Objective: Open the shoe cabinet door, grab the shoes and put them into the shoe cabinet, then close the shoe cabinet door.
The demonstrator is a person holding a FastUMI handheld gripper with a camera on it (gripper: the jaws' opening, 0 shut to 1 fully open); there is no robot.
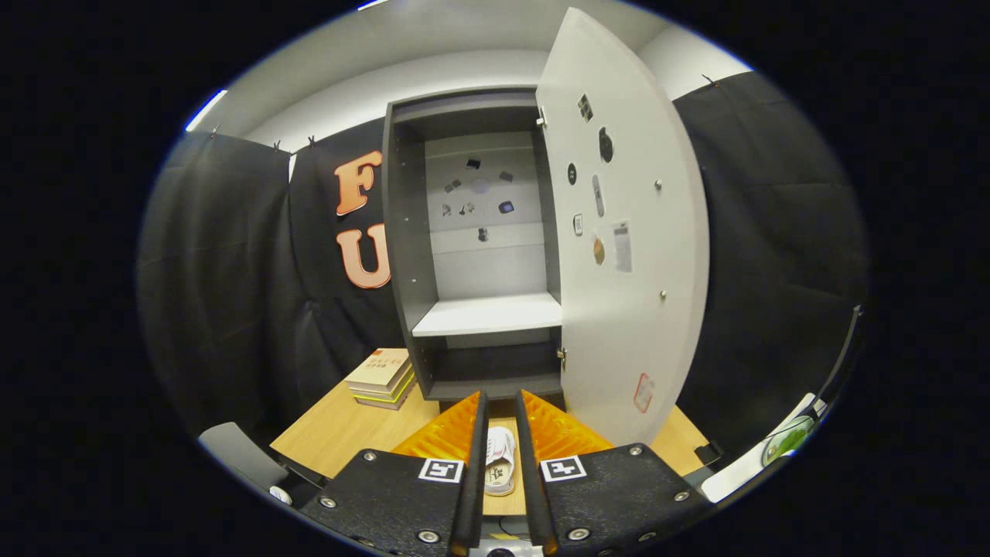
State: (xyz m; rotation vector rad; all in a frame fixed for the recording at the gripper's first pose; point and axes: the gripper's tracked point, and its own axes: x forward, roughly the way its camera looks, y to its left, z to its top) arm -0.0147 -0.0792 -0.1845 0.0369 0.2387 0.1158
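Plainly, no writing can be made out: the top book in the stack of books [380, 377] has a red title on its cover, too small to read, and the door [623, 232] carries several small stickers and a paper label whose print is too small as well. A red-outlined sticker sits low on the door, near its bottom corner.

The gripper [501, 410] hangs above the table [325, 433] with its fingers parted by a narrow gap, clasping nothing. Through that gap a white shoe [500, 461] lies on the wood below, and whether the fingers touch it cannot be told.

Just beyond the fingertips stands the cabinet [402, 255], grey, its door swung wide to the right of the gripper. Inside, a white shelf [487, 313] crosses the middle, with a dark compartment under it; small stickers dot the back panel above. The books lie ahead and to the left, beside the cabinet's base. The open door's lower edge stands just ahead and to the right of the right finger. A grey chair back [236, 456] shows at near left.
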